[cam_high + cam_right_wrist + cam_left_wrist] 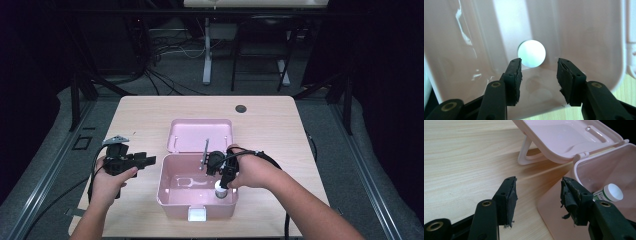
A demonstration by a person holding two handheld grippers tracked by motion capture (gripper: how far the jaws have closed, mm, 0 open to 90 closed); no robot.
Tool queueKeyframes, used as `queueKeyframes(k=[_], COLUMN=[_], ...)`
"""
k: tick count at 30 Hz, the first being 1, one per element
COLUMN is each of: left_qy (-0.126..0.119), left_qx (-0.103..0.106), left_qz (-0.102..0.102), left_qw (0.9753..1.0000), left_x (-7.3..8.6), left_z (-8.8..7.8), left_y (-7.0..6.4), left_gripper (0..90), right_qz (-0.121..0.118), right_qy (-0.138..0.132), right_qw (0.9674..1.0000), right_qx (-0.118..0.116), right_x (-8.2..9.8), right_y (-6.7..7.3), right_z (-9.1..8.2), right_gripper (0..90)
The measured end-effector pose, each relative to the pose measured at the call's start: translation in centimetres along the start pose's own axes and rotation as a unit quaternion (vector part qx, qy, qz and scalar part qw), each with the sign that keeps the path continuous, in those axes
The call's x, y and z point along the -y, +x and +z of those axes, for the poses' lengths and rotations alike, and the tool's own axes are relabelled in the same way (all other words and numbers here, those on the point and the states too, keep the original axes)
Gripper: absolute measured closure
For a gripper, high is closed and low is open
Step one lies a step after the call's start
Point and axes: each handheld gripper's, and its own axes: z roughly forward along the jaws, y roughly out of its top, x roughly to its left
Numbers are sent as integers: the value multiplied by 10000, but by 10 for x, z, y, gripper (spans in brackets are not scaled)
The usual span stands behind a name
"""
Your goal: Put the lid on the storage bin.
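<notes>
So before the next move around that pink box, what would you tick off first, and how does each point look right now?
1. Pink box lid open, leaning back: ok.
2. White-capped bottle stands upright inside the box: ok.
3. Right hand-held gripper open, directly above the cap, pads not touching it: ok.
4. Left hand-held gripper open with nothing between its jaws, beside the box's outer wall: ok.
5. Box kept steady by a gripper: not ok, neither one is holding it.
6. Whether the bottle's cap is screwed tight: cannot tell.
</notes>
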Motion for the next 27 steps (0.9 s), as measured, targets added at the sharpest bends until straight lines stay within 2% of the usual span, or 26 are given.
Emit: queueKeyframes(k=[6,12,17,25,27], left_qy=[32,67,-6,9,49], left_qx=[-12,91,170,242,146], left_qz=[70,204,294,433,495], left_qw=[10000,9997,9994,9988,9987], left_x=[-1,-1,-2,-3,-3], left_z=[0,-3,-8,-13,-12], left_y=[-2,-8,-16,-26,-29], left_gripper=[464,468,490,593,599], right_qz=[280,653,995,1513,1607], right_qy=[-201,-459,-687,-942,-1004], right_qw=[9994,9967,9926,9837,9815], right_qx=[69,110,100,228,281], right_x=[8,16,22,29,30], right_y=[-4,-13,-24,-37,-40], right_z=[-8,-13,-17,-24,-26], right_gripper=[551,543,548,562,563])
